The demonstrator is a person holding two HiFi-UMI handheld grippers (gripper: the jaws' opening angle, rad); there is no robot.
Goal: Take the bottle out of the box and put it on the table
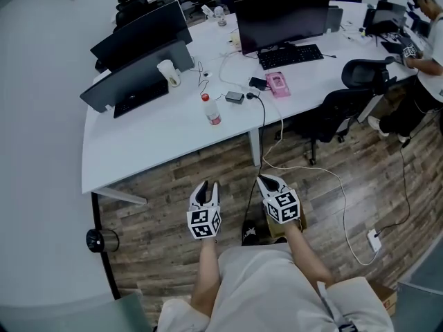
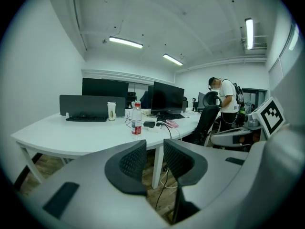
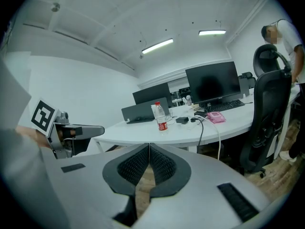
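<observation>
Bottle [image 1: 211, 109] clear, upright, red cap, red label

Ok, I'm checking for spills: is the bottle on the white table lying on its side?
No, the bottle stands upright on the white table, near its front edge.

From here I see a long white curved bench [image 1: 159, 126] over a dark wood-plank floor [image 1: 166, 192], black monitors [image 1: 280, 16] lined along it and black office chairs [image 1: 346, 102] at its right end. The walls [image 2: 38, 66] are plain white; strip lights [image 2: 126, 42] glow on the ceiling.
</observation>
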